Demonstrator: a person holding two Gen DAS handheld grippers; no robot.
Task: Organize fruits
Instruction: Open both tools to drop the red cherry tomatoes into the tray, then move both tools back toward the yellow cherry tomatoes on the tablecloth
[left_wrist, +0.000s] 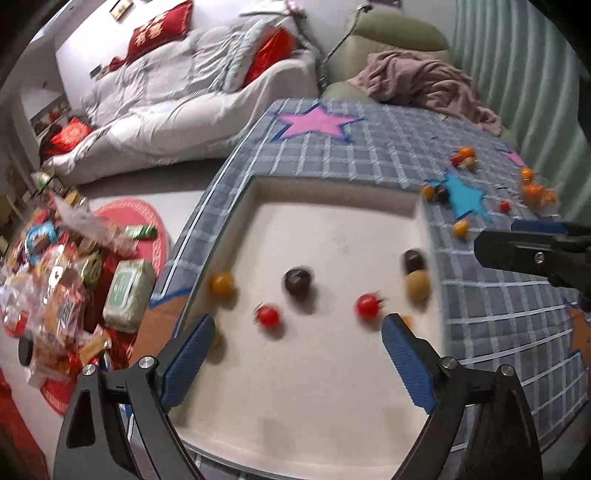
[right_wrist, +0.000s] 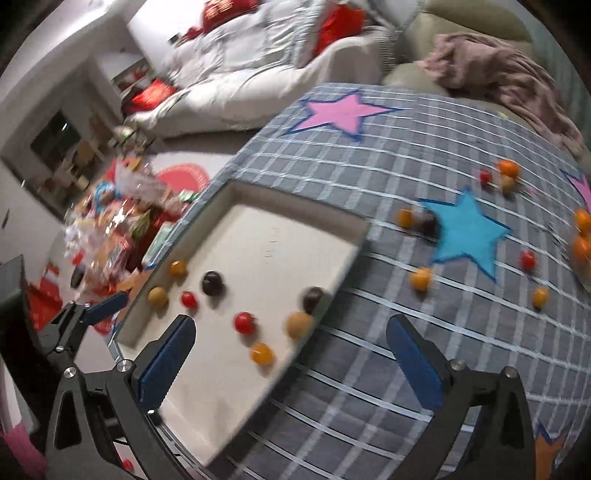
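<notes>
A shallow white tray (left_wrist: 332, 229) (right_wrist: 277, 236) lies on the grey checked cloth (left_wrist: 498, 332) and holds several small fruits: red tomatoes (left_wrist: 367, 306) (right_wrist: 244, 322), dark ones (left_wrist: 297, 282) (right_wrist: 212, 283), orange ones (left_wrist: 222, 283) (right_wrist: 262, 353) and tan ones (left_wrist: 417, 284) (right_wrist: 298, 324). My left gripper (left_wrist: 299, 325) hovers open over the tray's near half and holds nothing. My right gripper (right_wrist: 291, 325) is open and empty above the tray's right rim. More loose fruits (right_wrist: 421, 278) (left_wrist: 461, 228) are scattered on the cloth to the right, around a blue star (right_wrist: 467, 232).
The table's left edge (left_wrist: 207, 206) drops to a floor piled with snack packets (left_wrist: 59, 288). A sofa with a white quilt (left_wrist: 166, 96) and a pink blanket (left_wrist: 424, 81) stand behind the table. A cluster of orange fruits (right_wrist: 583, 236) sits at the far right.
</notes>
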